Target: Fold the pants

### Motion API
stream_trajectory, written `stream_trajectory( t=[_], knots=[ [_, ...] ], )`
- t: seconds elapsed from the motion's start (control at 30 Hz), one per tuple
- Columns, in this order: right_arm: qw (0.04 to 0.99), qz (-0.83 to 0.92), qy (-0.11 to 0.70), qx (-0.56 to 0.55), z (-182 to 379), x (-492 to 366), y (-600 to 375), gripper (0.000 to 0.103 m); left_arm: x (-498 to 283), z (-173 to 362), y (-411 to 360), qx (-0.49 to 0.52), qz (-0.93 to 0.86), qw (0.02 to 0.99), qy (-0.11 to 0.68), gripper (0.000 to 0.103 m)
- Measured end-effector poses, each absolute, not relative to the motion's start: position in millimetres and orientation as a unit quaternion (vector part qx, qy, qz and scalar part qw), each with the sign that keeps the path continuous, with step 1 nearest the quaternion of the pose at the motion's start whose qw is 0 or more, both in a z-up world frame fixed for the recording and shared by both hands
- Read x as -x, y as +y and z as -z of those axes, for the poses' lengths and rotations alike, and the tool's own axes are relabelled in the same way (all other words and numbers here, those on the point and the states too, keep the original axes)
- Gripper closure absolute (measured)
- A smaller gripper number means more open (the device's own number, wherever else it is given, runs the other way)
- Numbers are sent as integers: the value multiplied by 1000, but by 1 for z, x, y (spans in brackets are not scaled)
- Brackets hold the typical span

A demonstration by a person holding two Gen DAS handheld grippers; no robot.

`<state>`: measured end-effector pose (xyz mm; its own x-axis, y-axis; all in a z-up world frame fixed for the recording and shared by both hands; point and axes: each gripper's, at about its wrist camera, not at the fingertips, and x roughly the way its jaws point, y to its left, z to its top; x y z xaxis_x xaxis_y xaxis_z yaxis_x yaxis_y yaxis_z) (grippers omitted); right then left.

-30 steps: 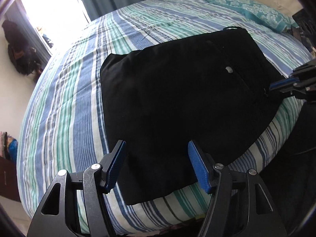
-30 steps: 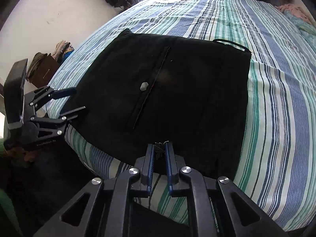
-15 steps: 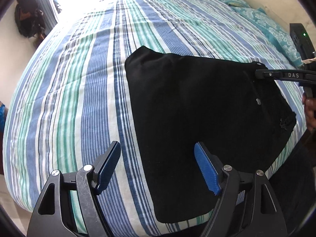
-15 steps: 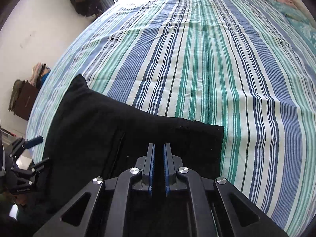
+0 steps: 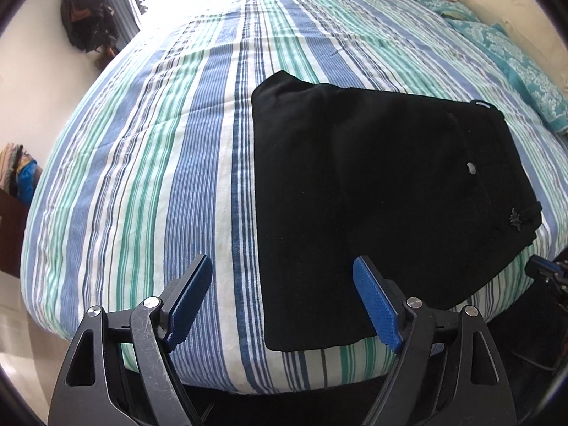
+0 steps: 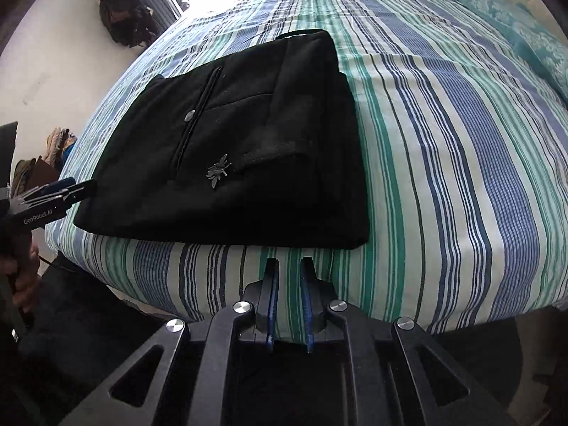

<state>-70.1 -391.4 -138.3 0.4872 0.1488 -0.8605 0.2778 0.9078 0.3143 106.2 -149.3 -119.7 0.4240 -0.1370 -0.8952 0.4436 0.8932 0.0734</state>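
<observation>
The black pants [image 5: 383, 184] lie folded into a flat rectangle near the bed's front edge, waistband button and a small metal charm showing; they also show in the right wrist view [image 6: 241, 149]. My left gripper [image 5: 284, 284] is open and empty, hovering at the pants' near left corner. My right gripper [image 6: 289, 266] has its jaws a narrow gap apart with nothing between them, just short of the pants' near edge. The right gripper also shows at the left wrist view's right edge [image 5: 546, 273], and the left gripper at the right wrist view's left edge [image 6: 53, 195].
The bed [image 5: 149, 163] has a blue, green and white striped cover. A teal patterned pillow [image 5: 525, 71] lies at the far right. Dark bags [image 5: 85, 21] sit by the wall near the window. Stacked clothes [image 6: 46, 156] stand on the floor to the left.
The right gripper has let go of the pants' corner and drawn back off the fabric to the bed's edge. The pants now lie flat, folded. The left gripper stayed open.
</observation>
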Motion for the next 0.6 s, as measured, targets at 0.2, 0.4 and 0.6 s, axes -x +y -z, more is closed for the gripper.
stream_trajectory(
  t=[0.2,0.4,0.6],
  knots=[
    [890,120,383,-215,81,101,-408,9,-105,101,-142,-151,165,847,483,12],
    [896,126,357,-232,69,90,-402,9,-108,103,-135,-152,151,845,489,12],
    [895,110,368,-229,79,81,-385,9,-109,103,-128,-144,142,846,494,12]
  ],
)
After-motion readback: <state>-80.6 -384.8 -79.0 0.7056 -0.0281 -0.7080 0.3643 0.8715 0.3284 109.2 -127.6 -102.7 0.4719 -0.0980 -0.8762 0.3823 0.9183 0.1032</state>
